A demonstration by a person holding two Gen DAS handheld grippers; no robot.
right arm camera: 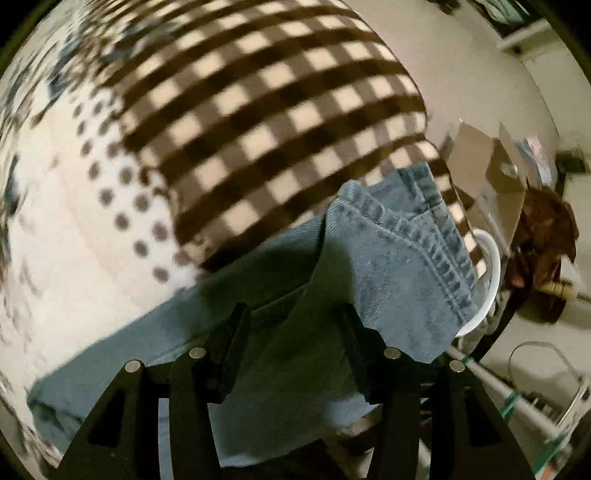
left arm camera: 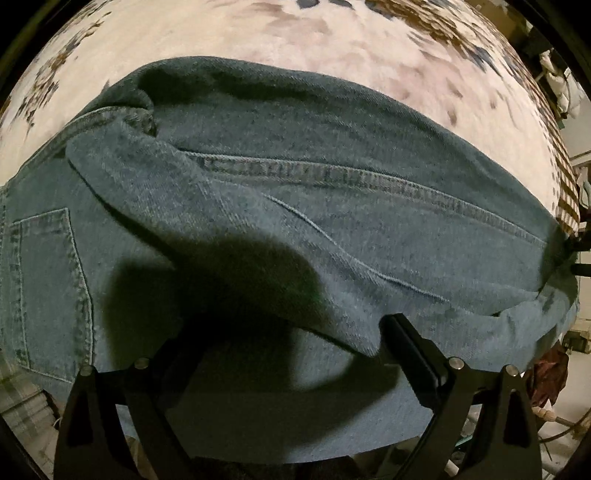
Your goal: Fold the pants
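On the patterned blanket (left arm camera: 295,33) the jeans (left arm camera: 332,192) lie doubled over mid-fold, the left gripper (left arm camera: 288,343) and right gripper (right arm camera: 295,325) both standing unclenched over the denim, so I'd guess regrasping comes next.

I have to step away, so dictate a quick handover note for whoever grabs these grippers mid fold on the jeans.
Left gripper: jaws wide open above the jeans, holding nothing.
Right gripper: jaws apart, denim lies between them but the pads do not press it; hem just beyond.
Jeans lie on the patterned blanket, one leg folded over the other, back pocket facing up.
Done: lengthwise fold, it seems.
Left: probably fold hem end toward the waist and smooth.
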